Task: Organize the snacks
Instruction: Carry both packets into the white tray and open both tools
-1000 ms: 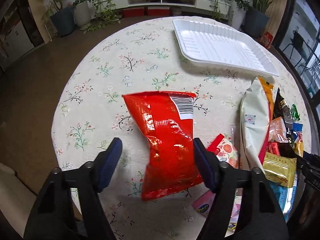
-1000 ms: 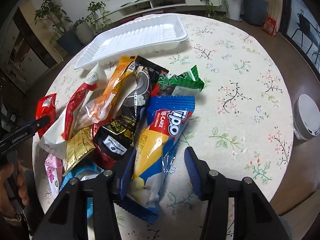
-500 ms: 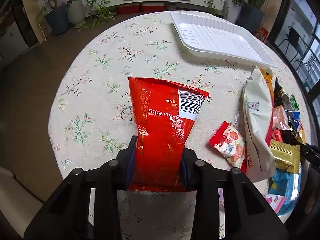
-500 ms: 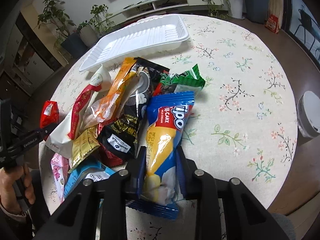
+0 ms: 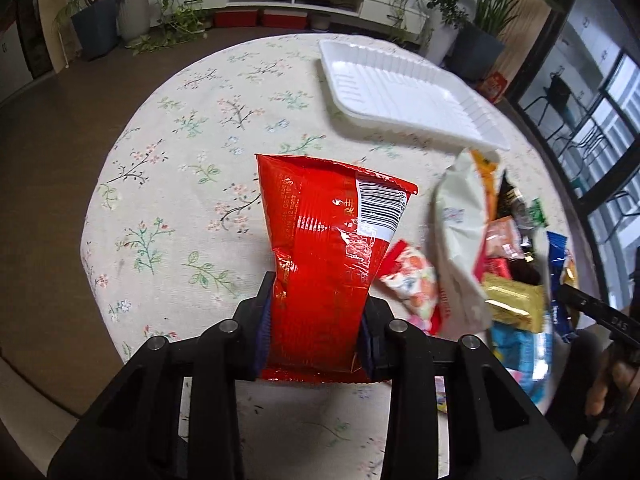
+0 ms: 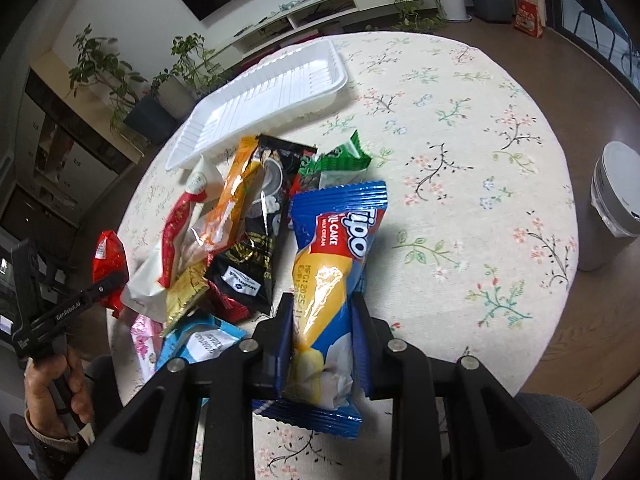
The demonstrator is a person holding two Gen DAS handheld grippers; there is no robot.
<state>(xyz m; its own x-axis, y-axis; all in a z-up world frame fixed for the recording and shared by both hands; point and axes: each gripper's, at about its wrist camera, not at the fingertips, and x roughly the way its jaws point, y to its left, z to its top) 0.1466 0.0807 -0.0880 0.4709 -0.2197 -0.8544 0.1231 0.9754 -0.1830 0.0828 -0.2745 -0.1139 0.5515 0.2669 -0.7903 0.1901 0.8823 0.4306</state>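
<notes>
My left gripper [image 5: 316, 320] is shut on the lower part of a red snack bag [image 5: 328, 240] and holds it raised above the floral table [image 5: 180, 184]. My right gripper [image 6: 324, 328] is shut on a blue and yellow Tipo cake pack [image 6: 332, 272], lifted off the table. A white foam tray [image 5: 404, 92] lies empty at the far side; it also shows in the right wrist view [image 6: 260, 96]. A pile of several snack packs [image 6: 240, 232] lies between the grippers. The red bag shows in the right wrist view [image 6: 110, 256] at the left.
A round table with a floral cloth [image 6: 460, 168] holds everything. A white bin [image 6: 612, 208] stands on the floor to the right of the table. Potted plants [image 5: 104, 12] and a low shelf [image 5: 296, 0] stand along the far wall.
Both grippers closed: the left on the red bag, the right on the Tipo pack. Both packs have since been lifted off the table.
</notes>
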